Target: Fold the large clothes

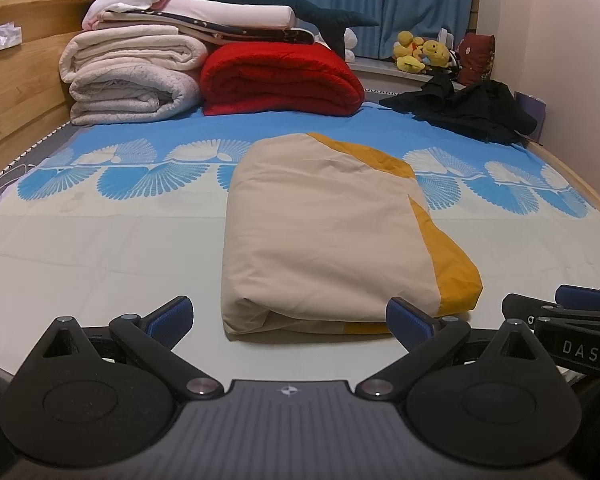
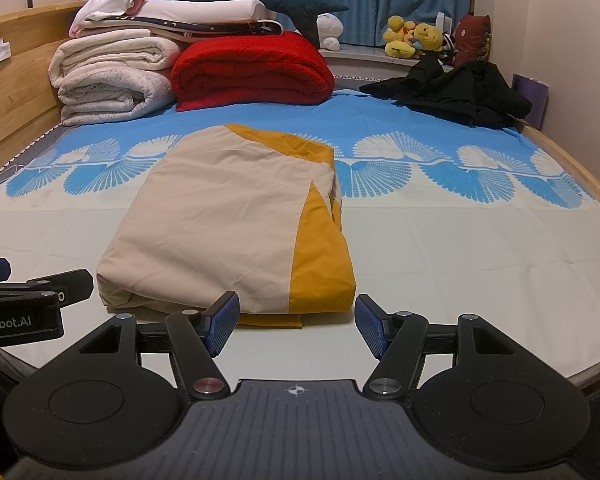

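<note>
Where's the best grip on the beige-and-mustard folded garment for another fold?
Probably the near edge of the folded garment, approached low from the front. That edge faces both open grippers and its stacked layers show as a lip on the bed sheet. Left gripper takes the beige corner, right gripper the mustard corner, pinching all layers together.

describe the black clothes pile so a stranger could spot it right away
Start at the bed with the blue shell-print sheet and look to its far right corner, below the yellow plush toys. The black clothes pile lies there, the only dark, crumpled heap; everything else is neatly folded.
</note>
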The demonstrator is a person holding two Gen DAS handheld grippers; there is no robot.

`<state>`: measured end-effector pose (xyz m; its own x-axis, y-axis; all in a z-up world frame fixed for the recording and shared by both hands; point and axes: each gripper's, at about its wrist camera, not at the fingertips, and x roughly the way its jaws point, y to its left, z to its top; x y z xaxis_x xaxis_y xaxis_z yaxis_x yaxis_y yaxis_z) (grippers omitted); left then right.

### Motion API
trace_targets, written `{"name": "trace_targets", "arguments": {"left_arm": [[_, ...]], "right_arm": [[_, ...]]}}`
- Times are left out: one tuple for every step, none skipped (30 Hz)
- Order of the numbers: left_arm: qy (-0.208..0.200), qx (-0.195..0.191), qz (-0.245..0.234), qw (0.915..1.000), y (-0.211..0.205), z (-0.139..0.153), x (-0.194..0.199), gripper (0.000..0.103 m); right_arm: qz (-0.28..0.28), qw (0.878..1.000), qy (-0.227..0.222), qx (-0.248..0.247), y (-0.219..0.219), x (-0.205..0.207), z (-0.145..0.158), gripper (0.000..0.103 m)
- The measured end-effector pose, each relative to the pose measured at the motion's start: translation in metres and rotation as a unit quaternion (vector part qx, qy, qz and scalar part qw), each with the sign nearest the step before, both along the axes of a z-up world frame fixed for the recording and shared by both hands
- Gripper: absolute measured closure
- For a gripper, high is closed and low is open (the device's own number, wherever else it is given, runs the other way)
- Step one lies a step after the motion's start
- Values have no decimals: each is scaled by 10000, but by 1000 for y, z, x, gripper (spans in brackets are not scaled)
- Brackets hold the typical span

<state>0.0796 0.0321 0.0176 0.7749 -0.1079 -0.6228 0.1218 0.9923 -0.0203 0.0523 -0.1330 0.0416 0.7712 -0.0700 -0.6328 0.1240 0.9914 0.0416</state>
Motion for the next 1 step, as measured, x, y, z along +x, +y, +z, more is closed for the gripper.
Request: {"name": "trace_targets", "arguments": {"left_arm": [[5, -6, 10, 10000, 0, 0, 0, 0]], "right_arm": [[1, 10000, 2, 0, 0, 0, 0, 37]]}}
